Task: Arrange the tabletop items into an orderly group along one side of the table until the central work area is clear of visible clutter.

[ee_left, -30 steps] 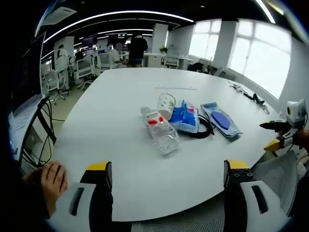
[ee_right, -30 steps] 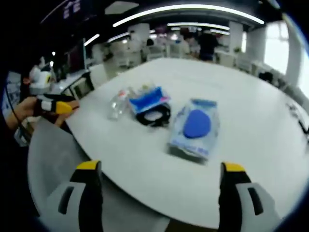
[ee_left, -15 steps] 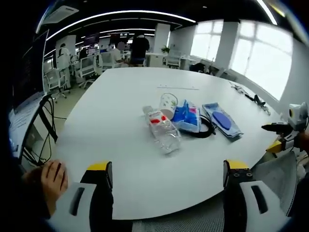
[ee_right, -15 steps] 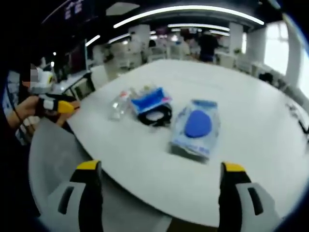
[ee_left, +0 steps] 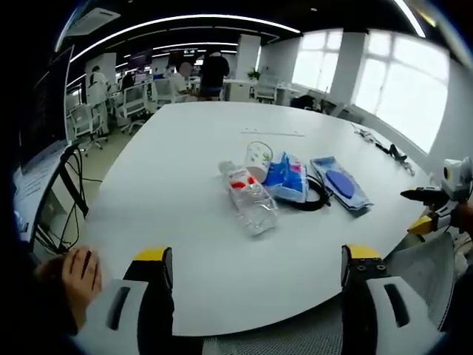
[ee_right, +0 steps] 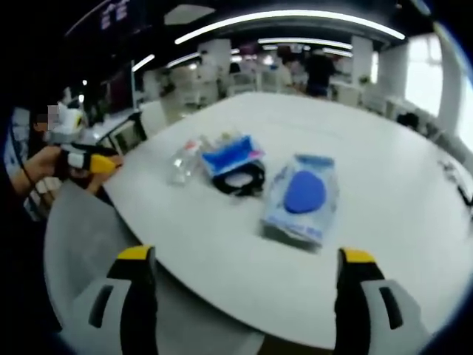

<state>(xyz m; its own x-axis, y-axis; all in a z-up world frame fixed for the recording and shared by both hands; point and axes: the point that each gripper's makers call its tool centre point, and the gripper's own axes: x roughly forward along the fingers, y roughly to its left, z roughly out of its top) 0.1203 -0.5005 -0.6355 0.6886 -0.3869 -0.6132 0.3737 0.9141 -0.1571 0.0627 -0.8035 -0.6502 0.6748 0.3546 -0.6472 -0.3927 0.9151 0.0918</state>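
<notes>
Left gripper (ee_left: 255, 270): jaws wide, empty; clear plastic bottle (ee_left: 249, 200) lies well ahead between them, beside glass cup (ee_left: 255, 159). Right gripper (ee_right: 240, 270): wide, empty; blue-printed pouch (ee_right: 301, 198) ahead. Advice: approach the bottle across its width, grip mid-body.

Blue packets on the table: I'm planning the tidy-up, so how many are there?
2. One blue packet lies beside the clear bottle, on a black cable coil. The other, a flat pouch, lies just past the coil. More may be hidden.
</notes>
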